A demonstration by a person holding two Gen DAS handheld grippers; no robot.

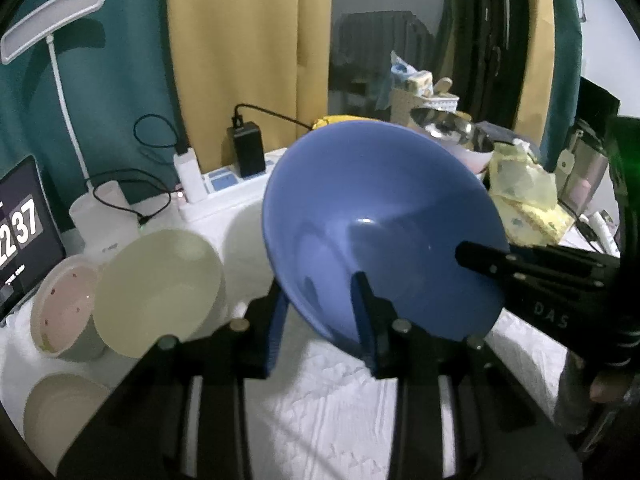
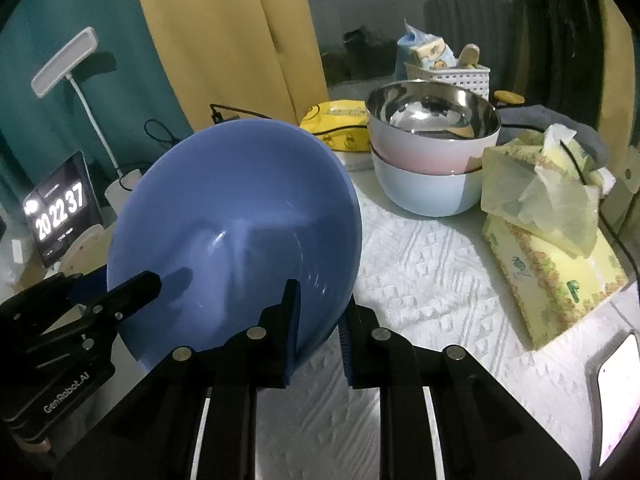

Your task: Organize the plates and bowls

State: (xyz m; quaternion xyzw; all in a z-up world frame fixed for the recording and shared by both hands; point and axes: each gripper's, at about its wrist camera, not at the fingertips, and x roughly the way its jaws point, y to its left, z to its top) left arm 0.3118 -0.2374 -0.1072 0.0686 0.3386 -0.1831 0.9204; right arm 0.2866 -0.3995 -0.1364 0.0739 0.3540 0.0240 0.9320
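Left wrist view shows the left gripper [image 1: 320, 316] pinching the near rim of a blue bowl [image 1: 380, 216], one finger outside the wall and the other inside the hollow. The bowl is held tilted, its opening turned toward the cameras, above the white textured cloth [image 1: 328, 412] that covers the counter. From the right, the right gripper [image 1: 480, 256] reaches in over the bowl's rim; in the right wrist view it [image 2: 320, 320] likewise pinches the bowl's [image 2: 236, 216] lower right edge, one finger inside and one outside the wall. So both grippers grip the same bowl at different points on its rim, and it touches nothing else.

To the left on the counter sits a cream bowl [image 1: 160, 288], tilted and leaning against a pink-lined bowl [image 1: 64, 308] just beside it; another pale bowl [image 1: 60, 412] lies nearer, at the left edge. On the far right, a steel-lined pink bowl [image 2: 432, 128] is nested inside a pale blue bowl [image 2: 424, 192]. Near them to the right lies a yellow tissue pack [image 2: 548, 240]. At the far left stand a white desk lamp [image 2: 64, 64] and a clock display [image 2: 60, 208] reading 20 22 37.
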